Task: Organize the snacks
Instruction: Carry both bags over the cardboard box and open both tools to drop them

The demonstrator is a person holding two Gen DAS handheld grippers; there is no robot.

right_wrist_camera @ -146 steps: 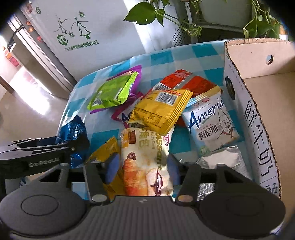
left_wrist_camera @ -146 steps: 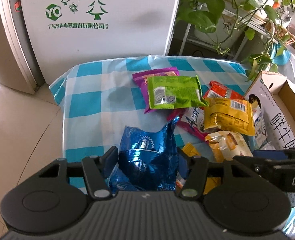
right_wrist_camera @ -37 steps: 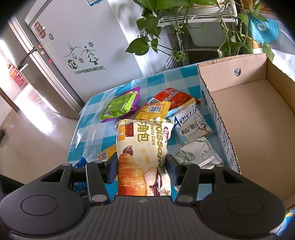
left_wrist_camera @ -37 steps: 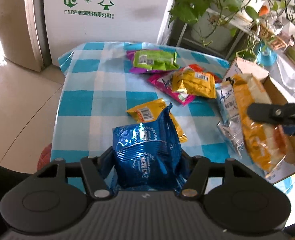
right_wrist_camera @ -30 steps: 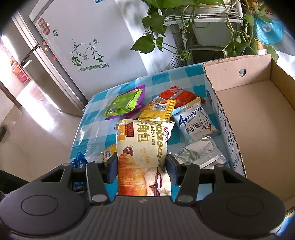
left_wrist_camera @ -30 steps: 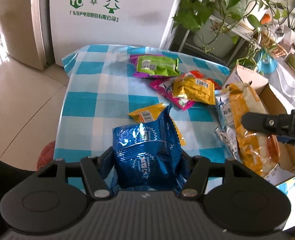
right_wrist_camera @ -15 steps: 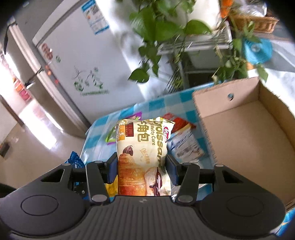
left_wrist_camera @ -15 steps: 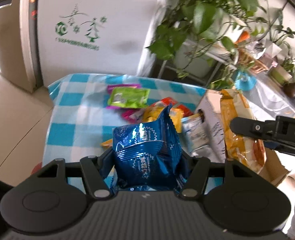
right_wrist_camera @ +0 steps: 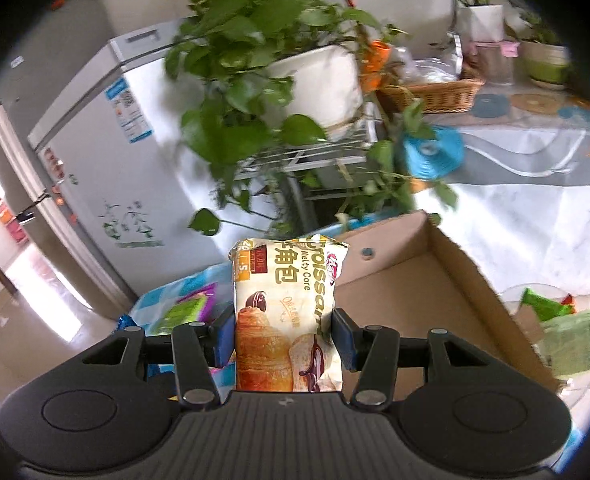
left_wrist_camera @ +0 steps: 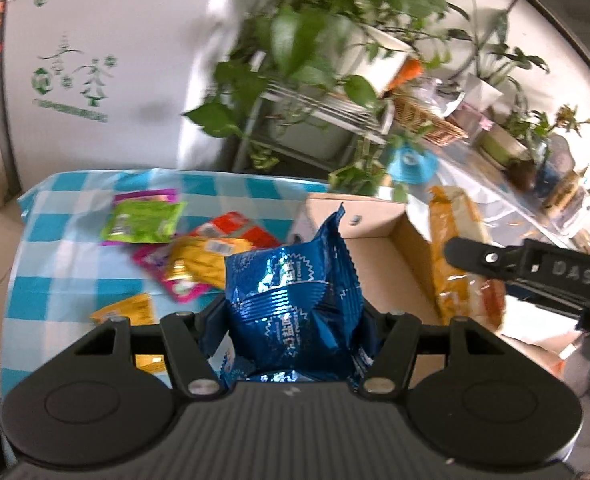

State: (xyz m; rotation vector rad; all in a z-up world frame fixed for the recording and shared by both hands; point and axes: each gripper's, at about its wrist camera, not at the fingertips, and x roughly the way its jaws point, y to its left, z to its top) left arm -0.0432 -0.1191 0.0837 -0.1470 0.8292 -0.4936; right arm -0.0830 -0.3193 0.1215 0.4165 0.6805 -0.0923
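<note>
1. A surface [left_wrist_camera: 75, 276] under a blue-and-white checked cloth stands before a white fridge [left_wrist_camera: 95, 60] and a rack of leafy plants [left_wrist_camera: 319, 20]; an open cardboard box [left_wrist_camera: 391, 256] sits at the surface's right end.
2. The left tool [left_wrist_camera: 295, 320] is partly closed, its jaws pressing both sides of a crinkled blue bag [left_wrist_camera: 291, 288], which stands upright above the box's near left corner.
3. The right tool [right_wrist_camera: 285, 336] is clamped tight on a croissant pack [right_wrist_camera: 285, 312], held upright at the box's [right_wrist_camera: 415, 300] left edge.
4. In the left view the right tool's finger [left_wrist_camera: 527, 264] shows from the side across the pack [left_wrist_camera: 455, 248], over the box.
5. Loose snacks lie on the cloth: a green pack [left_wrist_camera: 143, 220] on a purple one, a red pack [left_wrist_camera: 235, 228], a yellow pack [left_wrist_camera: 207, 256] over a pink one, and a small yellow pack [left_wrist_camera: 127, 312] near the left tool.
6. Both views are motion-blurred, so the print on the lying packs cannot be read; the tool bodies hide the lower ends of the held bags.
7. The box floor that shows is bare.
8. Both tools point forward and downward; the hands holding them are out of view.
</note>
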